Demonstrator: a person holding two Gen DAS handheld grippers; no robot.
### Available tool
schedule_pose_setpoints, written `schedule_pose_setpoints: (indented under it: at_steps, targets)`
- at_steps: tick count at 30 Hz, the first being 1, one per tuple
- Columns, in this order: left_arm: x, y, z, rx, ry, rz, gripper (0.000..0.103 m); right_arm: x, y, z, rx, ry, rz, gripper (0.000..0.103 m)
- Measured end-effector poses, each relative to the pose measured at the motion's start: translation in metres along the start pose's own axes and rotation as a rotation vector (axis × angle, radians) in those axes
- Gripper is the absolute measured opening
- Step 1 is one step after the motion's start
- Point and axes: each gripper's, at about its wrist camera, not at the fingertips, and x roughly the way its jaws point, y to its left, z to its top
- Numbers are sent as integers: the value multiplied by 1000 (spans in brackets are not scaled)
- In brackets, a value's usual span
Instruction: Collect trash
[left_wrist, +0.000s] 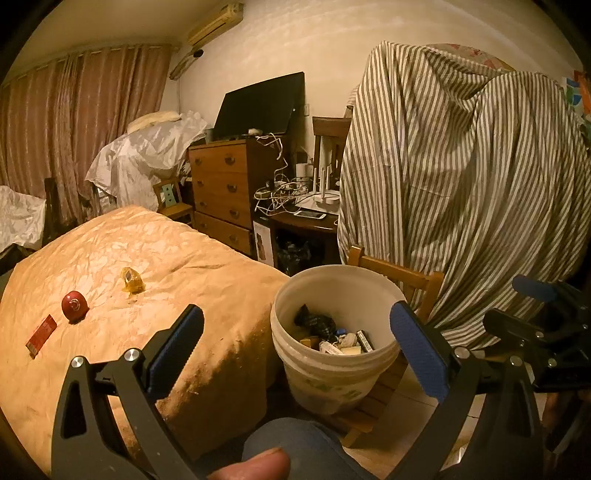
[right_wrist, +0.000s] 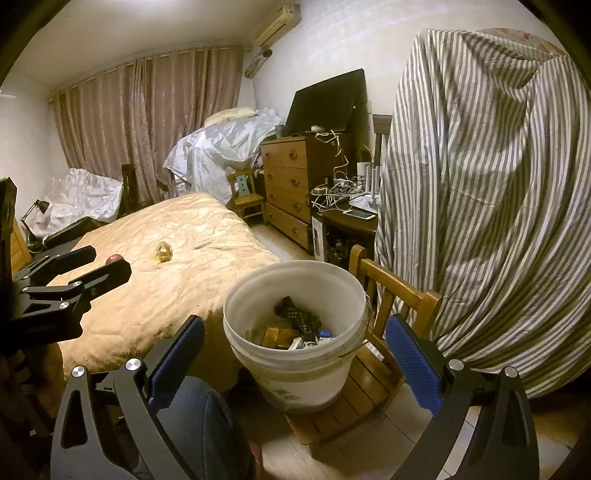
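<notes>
Looking at the trash first: three bits are left out on the bed (left_wrist: 207, 280), namely a crumpled yellow wrapper (left_wrist: 132, 280) toward the middle, a red ball-like thing (left_wrist: 74, 305) nearer and to its left, and a flat red packet (left_wrist: 41, 335) near the left edge, all apart from each other and untouched. The white bucket (left_wrist: 291, 350) sits on a small wooden chair (right_wrist: 399, 295) just off the bed's near right corner, and it's already got a fair pile in it: dark crinkly wrappers, some small boxes, white scraps, can't make out more than that. So I'd say the job is partly done, with at least those three pieces to go. Both grippers are empty with their jaws spread wide; the left gripper (left_wrist: 295, 343) is pointed roughly at the bucket, with the bed items off to its left, and the right gripper (right_wrist: 295, 350) hangs just above the bucket mouth with nothing between its blue pads (right_wrist: 413, 365). Further out there's a dresser (left_wrist: 221, 192) with a dark screen (left_wrist: 258, 107) on top at the far wall, a tangle of cables (left_wrist: 280, 192) on a low table beside it, a big striped sheet (left_wrist: 461, 184) draped over something on the right, and curtains (left_wrist: 74, 129) far left.
</notes>
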Motion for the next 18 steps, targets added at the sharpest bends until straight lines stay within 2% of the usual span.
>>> schedule_pose_setpoints:
  at_steps: [18]
  targets:
    - [0,-1,-2,15,10,-22,97,2,0,1,-2,-2,-2,98]
